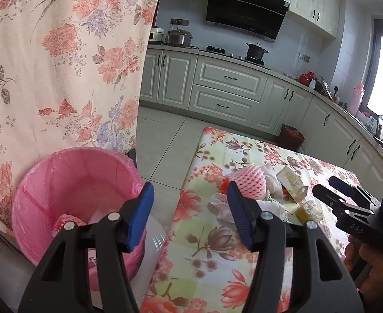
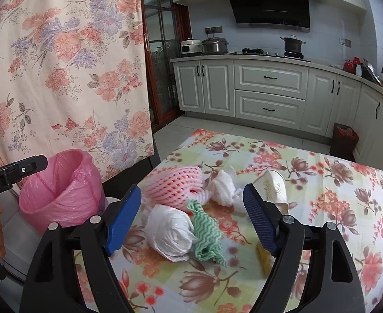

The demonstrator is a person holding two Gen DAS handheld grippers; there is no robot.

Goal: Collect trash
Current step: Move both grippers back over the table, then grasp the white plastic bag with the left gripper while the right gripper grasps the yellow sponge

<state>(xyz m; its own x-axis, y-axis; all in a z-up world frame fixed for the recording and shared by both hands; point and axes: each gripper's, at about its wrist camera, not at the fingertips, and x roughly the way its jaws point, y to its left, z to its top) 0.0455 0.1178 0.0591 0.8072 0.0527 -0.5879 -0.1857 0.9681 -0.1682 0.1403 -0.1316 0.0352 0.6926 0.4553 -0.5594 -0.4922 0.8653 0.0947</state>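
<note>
A: What's in the pink-lined bin (image 1: 87,182)?

B: One pink foam fruit net (image 1: 66,221) at the bottom; the bin stands on the floor just left of the table (image 2: 322,182).

A: And the trash?

B: Heaped on the floral tablecloth: a foam fruit net (image 2: 175,185), a white plastic bag (image 2: 170,234), a green wavy cloth (image 2: 207,234), crumpled white tissue (image 2: 222,187) and a paper cup (image 2: 272,185) on its side.

A: The grippers?

B: The left gripper (image 1: 188,216) gapes partway, empty, between bin and table. The right gripper (image 2: 191,224) stands wide, empty, over the bag and cloth.
</note>
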